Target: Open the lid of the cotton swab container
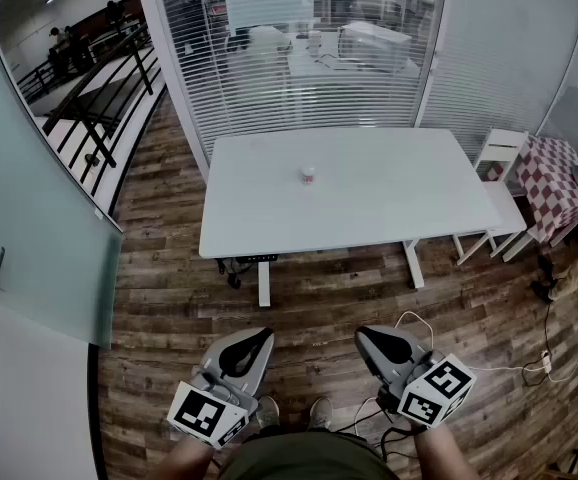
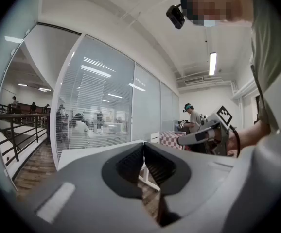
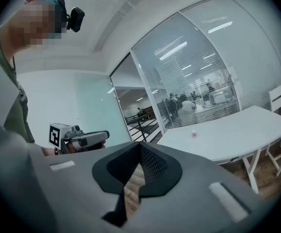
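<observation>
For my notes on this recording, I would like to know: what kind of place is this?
Probably an office or lab workspace: a white table stands on a wood-plank floor beside a glass partition with blinds.

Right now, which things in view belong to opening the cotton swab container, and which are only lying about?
For the job: cotton swab container, lid on, on the white table; left claw, shut and empty; right claw, shut and empty.
Lying about: white chair; checkered cloth; window blinds.
</observation>
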A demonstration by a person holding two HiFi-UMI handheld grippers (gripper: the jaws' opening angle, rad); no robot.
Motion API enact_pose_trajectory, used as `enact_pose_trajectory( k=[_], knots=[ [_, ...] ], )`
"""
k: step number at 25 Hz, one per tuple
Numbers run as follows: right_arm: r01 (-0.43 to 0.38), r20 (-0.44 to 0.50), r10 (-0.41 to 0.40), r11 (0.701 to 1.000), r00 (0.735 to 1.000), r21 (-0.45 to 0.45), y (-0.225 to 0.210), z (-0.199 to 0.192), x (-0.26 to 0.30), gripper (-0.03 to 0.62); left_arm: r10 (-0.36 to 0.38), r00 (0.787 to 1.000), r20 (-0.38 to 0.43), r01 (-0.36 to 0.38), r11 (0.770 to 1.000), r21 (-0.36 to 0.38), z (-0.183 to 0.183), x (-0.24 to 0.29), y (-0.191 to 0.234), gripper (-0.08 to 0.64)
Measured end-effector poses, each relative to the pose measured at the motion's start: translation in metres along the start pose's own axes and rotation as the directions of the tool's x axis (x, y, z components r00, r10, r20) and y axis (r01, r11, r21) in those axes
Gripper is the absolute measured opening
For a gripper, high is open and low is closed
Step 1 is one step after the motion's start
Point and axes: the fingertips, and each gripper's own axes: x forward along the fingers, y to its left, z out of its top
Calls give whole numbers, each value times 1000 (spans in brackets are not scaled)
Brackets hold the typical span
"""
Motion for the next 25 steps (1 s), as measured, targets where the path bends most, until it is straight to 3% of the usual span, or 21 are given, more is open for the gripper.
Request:
enact_pose_trajectory(
  k=[14, 25],
  knots=[
    [8, 45, -9, 1000, 999, 30, -26, 4, -26, 9, 43, 999, -17, -43, 999, -1, -8, 8, -20, 8],
    [21, 18, -22, 999, 1000, 37, -49, -1, -28, 9, 53, 998, -20, -53, 999, -11, -15, 25, -19, 8]
  ],
)
